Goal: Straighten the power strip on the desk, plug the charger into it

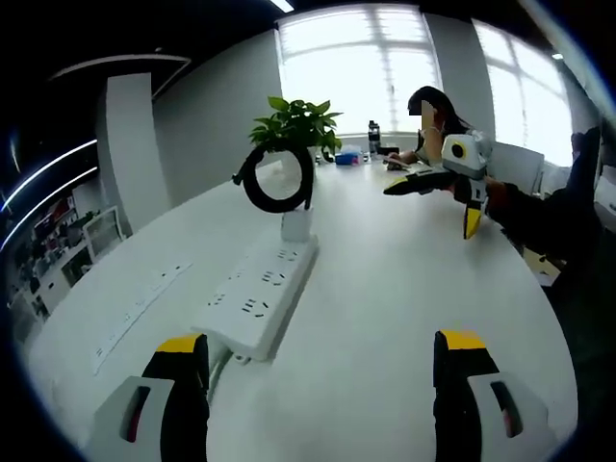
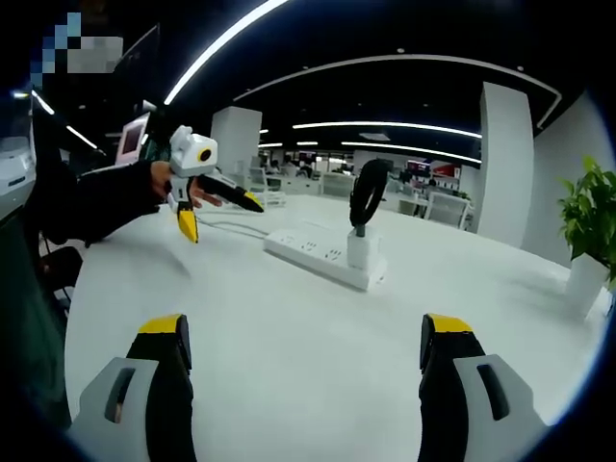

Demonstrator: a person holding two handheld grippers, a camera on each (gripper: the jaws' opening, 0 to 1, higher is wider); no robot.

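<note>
1. Long white plastic power strip (image 1: 262,289) lies flat on white desk (image 1: 404,289), just ahead of left gripper (image 1: 322,371) and a bit left of its centreline; long axis runs away from that gripper, angled slightly rightward.
2. White block charger (image 1: 296,223) stands upright at strip's far end, black cable coiled in a loop (image 1: 277,178) above it. Appears already seated in an end socket; contact point too small to confirm.
3. In right gripper view, same strip (image 2: 318,252) sits well ahead, long axis running across the view, charger (image 2: 359,248) at its near-right end with coil (image 2: 366,192) on top.
4. Left gripper: yellow-tipped jaws wide apart, nothing between them, hovering over bare desk short of strip's near end.
5. Right gripper (image 2: 300,371): jaws also spread, nothing held; seen from left gripper view (image 1: 452,188) raised above the desk, well off to the right of the strip.
6. Judgement: left gripper clearly nearer to strip's near end, so any straightening nudge falls to it; right gripper better placed for charger end.
7. Green potted plant (image 1: 298,125) stands behind the charger, apart from it.
</note>
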